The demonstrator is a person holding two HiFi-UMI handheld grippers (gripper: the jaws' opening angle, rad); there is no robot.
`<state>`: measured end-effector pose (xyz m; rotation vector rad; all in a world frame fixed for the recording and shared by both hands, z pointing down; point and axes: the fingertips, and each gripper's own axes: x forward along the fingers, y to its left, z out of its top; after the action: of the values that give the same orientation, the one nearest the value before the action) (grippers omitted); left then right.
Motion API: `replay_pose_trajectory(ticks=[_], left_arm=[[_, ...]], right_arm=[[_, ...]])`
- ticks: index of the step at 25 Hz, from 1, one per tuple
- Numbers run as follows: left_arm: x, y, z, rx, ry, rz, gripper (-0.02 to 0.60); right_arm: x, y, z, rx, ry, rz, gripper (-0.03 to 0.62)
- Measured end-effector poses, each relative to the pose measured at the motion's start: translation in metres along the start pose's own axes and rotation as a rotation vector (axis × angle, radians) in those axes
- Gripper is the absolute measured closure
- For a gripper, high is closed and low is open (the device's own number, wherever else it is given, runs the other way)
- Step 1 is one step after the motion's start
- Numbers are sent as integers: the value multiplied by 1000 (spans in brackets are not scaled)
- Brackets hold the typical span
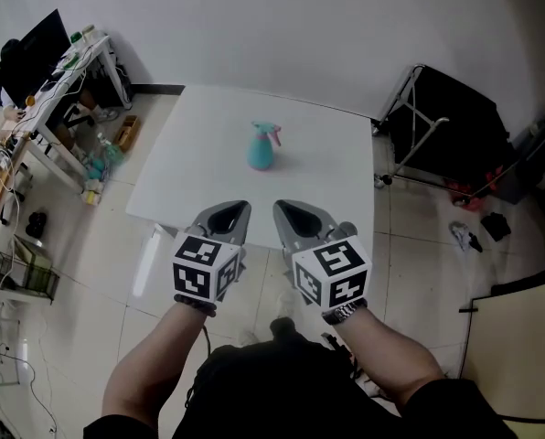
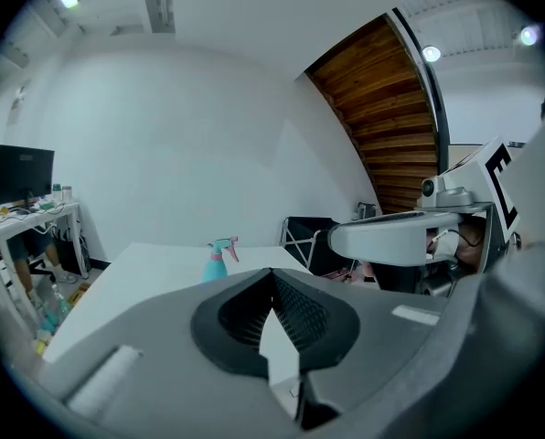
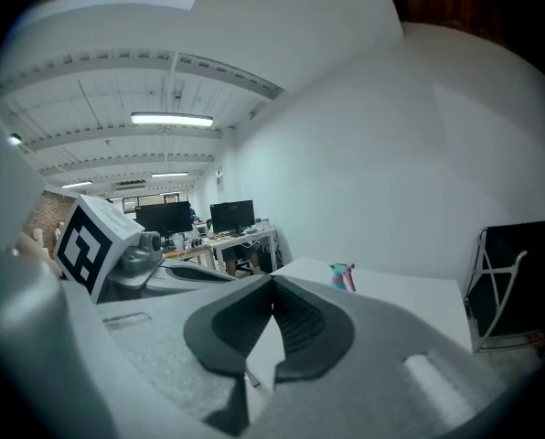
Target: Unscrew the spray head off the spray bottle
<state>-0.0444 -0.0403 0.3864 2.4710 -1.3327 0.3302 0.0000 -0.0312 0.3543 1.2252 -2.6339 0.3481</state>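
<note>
Head view: bottle [image 1: 261,149] upright, straight ahead, well apart from left gripper [image 1: 238,208] and right gripper [image 1: 285,208]; both closed, empty, equally near.

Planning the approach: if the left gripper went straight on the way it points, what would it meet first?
Probably the white table, close to the right of the spray bottle; depth is unclear.

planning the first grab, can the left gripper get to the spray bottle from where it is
Probably yes: the spray bottle stands alone on the table, nothing between it and the left gripper. Its jaws are shut and would need opening first.
</note>
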Motion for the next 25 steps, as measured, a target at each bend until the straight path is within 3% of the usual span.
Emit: replay_pose_trajectory(ticks=[25], left_arm=[[87,8,-5,-60,70,97,569]], right_arm=[[46,-79,-13,1,97,124,603]])
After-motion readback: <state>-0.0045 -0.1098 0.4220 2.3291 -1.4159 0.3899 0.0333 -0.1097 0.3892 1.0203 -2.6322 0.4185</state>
